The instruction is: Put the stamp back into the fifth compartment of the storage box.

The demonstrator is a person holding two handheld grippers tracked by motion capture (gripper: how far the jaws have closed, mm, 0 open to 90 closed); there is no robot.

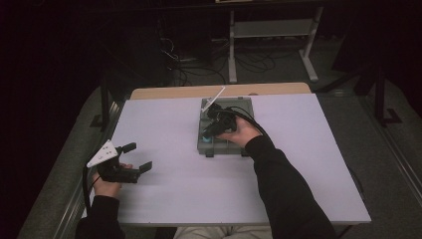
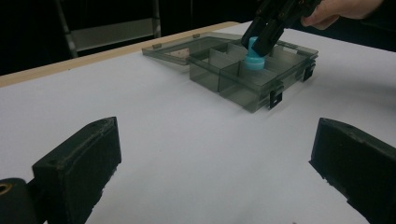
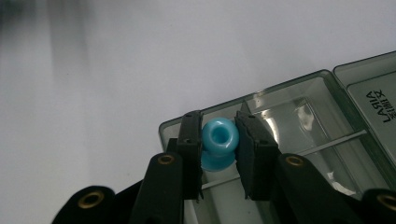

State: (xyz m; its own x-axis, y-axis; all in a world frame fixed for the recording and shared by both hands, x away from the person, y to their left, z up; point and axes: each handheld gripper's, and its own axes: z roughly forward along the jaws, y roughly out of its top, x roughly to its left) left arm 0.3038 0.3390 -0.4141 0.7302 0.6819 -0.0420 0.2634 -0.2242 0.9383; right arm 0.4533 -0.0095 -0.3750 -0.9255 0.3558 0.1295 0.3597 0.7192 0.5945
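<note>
A small blue spool-shaped piece (image 3: 219,142) sits between the two black pads of my right gripper (image 3: 218,140), which is shut on it. It hangs just above a front corner compartment of a smoky clear plastic box (image 1: 205,145) with its lid (image 1: 213,99) folded open. In the left gripper view the blue piece (image 2: 254,59) shows over the box (image 2: 243,88), pinched by the right gripper (image 2: 262,37). My left gripper (image 1: 138,156) rests at the table's left, jaws wide open with nothing between them; its pads (image 2: 79,168) frame bare table.
The white table top (image 1: 164,189) stretches around the box, with a wooden strip (image 1: 174,92) along its far edge. Beyond stand a metal frame (image 1: 268,30) and cables on a dark floor. A dark sleeve (image 1: 283,184) crosses the table's right half.
</note>
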